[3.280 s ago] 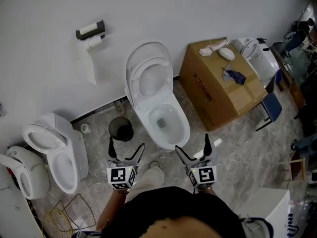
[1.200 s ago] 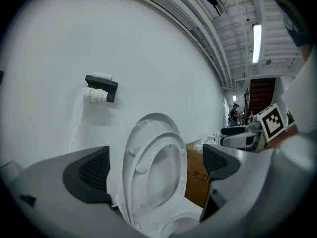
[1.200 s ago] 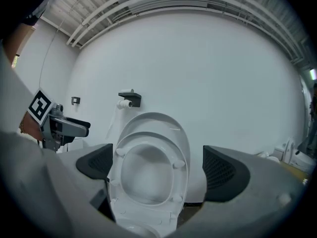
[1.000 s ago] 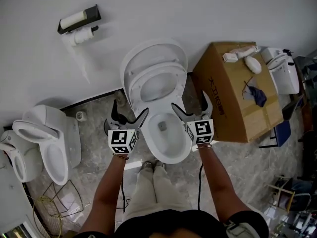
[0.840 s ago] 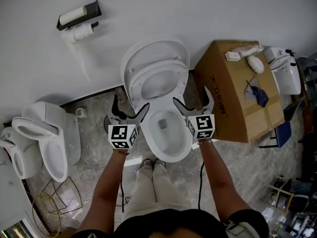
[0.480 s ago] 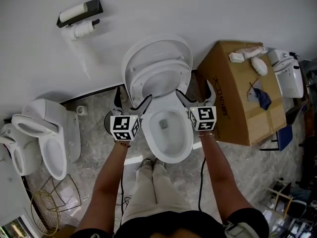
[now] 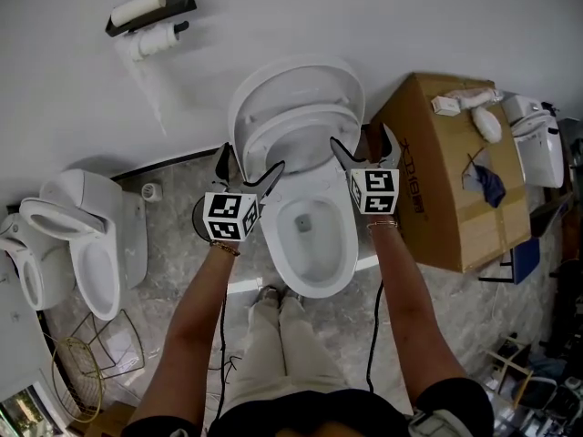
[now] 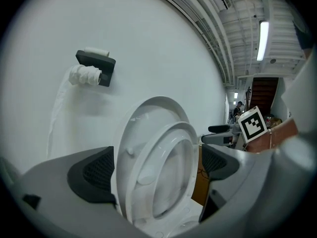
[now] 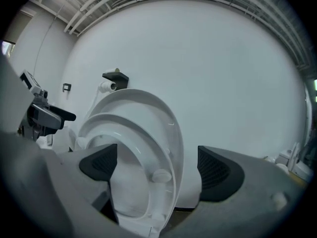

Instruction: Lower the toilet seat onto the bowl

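left gripper [image 7: 250, 167]: held wide, nothing gripped | right gripper [image 7: 363, 148]: being closed, toilet seat [image 7: 296, 116] edge between, not pinched | tip: only seat, not lid [image 7: 301, 76], should be caught, lowered slowly onto bowl [image 7: 273, 244]

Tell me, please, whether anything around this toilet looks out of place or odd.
Yes. A long tail of paper hangs loose from the toilet roll on the wall, and two spare toilets stand on the floor at the left, more than one room needs.
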Tool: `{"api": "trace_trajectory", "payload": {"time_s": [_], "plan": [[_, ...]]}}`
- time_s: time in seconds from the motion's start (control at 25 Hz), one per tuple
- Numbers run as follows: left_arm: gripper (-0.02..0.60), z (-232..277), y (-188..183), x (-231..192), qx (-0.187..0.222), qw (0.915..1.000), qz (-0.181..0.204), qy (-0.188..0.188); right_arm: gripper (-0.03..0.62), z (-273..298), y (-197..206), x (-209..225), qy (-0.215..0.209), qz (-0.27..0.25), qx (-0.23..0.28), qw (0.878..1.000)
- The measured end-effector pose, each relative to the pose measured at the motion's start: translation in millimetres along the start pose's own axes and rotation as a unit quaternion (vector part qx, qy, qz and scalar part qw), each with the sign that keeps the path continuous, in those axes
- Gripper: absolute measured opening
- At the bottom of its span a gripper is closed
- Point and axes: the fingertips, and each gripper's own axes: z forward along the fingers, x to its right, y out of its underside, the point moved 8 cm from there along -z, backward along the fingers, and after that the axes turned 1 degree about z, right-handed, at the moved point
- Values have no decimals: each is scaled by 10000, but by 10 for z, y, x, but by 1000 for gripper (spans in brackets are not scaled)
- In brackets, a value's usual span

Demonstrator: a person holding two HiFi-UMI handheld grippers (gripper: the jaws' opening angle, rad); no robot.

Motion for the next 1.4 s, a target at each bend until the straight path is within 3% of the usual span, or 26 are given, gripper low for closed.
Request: {"api": "trace_trajectory", "payload": {"time_s": [0.28,0.36,0.44,0.48,0.56,0.68,0.92,1.12,1.28,1.4], "plan": [[541,172,-4,-23,-174,9996,110,197,405,140,-8,-1,1,-104,-17,9999],[460,183,-8,-43,-217,9993,205,242,379,160,-11,8,37,-150,-7,9999],[304,187,-3,-67,-253,9988,359,236,316,179,1,33,75,-206,-23,9998],[287,197,6,-78,-286,9985,414,236,274,192,12,50,104,-225,-40,9997],[287,222,25,-100,-373,9978,496,211,218,219,34,80,148,-233,-92,9996],[285,247,35,-141,-458,9973,552,134,184,268,41,86,175,-238,-144,9995],[272,352,44,-195,-529,9978,386,94,163,347,56,120,210,156,-128,9996],[235,424,29,-188,-507,9980,90,359,140,382,87,148,226,308,-151,9992],[220,449,38,-206,-595,9972,114,435,85,374,106,150,255,326,-192,9990],[207,466,30,-225,-572,9973,58,462,81,375,111,144,274,290,-200,9990]]}}
